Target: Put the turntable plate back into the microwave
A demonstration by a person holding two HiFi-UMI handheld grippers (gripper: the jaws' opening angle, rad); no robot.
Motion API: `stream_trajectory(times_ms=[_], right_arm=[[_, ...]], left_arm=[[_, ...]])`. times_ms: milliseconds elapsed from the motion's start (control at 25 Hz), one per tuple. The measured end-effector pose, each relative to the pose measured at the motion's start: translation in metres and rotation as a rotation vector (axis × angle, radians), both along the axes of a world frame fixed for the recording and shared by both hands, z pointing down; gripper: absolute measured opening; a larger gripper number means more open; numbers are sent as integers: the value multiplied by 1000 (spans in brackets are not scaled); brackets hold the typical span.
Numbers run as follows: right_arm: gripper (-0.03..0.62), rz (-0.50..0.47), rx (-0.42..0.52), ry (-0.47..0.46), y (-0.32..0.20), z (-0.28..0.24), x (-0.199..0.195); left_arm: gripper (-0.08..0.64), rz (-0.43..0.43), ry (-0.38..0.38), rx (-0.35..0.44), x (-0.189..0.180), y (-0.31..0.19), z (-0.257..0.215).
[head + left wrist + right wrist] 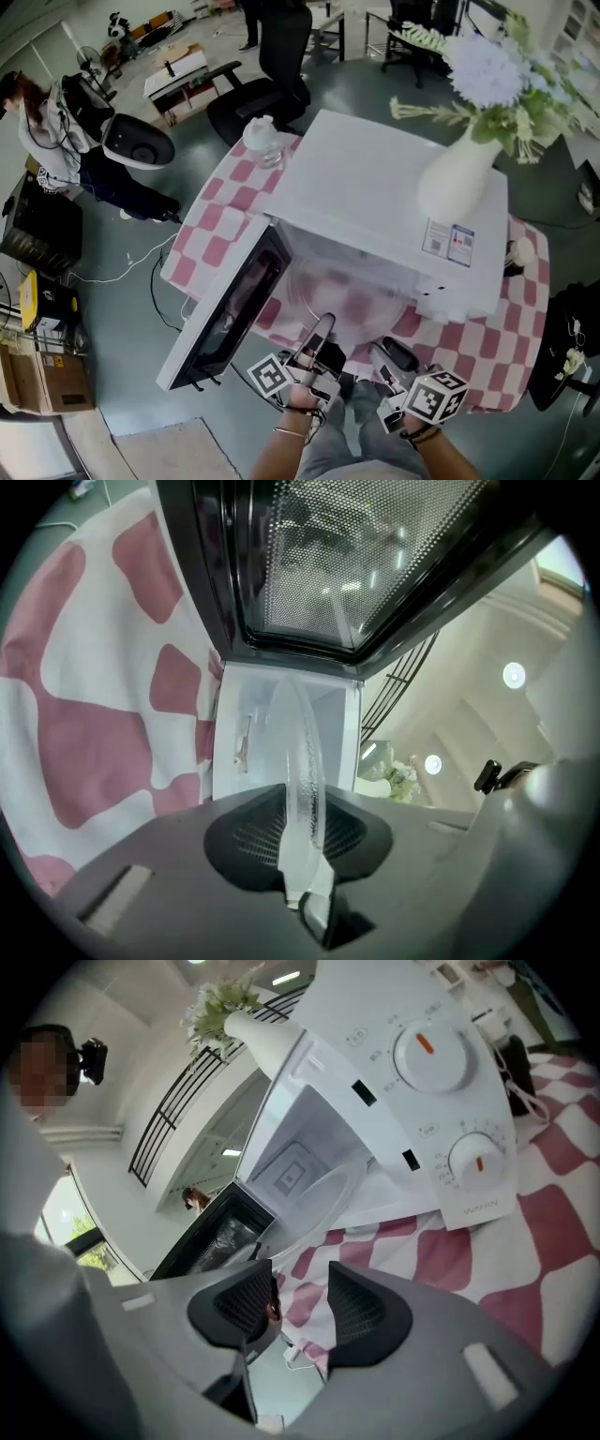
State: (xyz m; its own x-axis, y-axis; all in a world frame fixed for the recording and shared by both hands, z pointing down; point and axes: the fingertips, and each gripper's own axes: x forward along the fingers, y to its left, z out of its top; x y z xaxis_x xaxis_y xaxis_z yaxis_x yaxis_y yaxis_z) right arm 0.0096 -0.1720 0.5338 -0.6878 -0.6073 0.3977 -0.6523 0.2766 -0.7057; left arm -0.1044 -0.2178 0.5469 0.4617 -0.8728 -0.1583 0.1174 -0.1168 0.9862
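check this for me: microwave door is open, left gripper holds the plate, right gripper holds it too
One thing is wrong: the right gripper does not hold the plate; the right gripper view shows its jaws apart and empty. The door is open and the left gripper holds the plate.

grey floor point(122, 309), black office chair point(242, 108), cardboard boxes point(37, 375)
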Motion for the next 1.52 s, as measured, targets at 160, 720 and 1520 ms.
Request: stream_trajectory(times_ms=[160, 720, 1520], right_arm=[[178, 26, 66, 141, 4, 0, 17], [16, 157, 116, 406, 0, 3, 46], [9, 177, 96, 470, 2, 18, 56]], left_arm=[[58, -9, 0, 5, 0, -7, 1], [60, -14, -18, 16, 8, -21, 2], [61, 9, -60, 28, 18, -49, 3]])
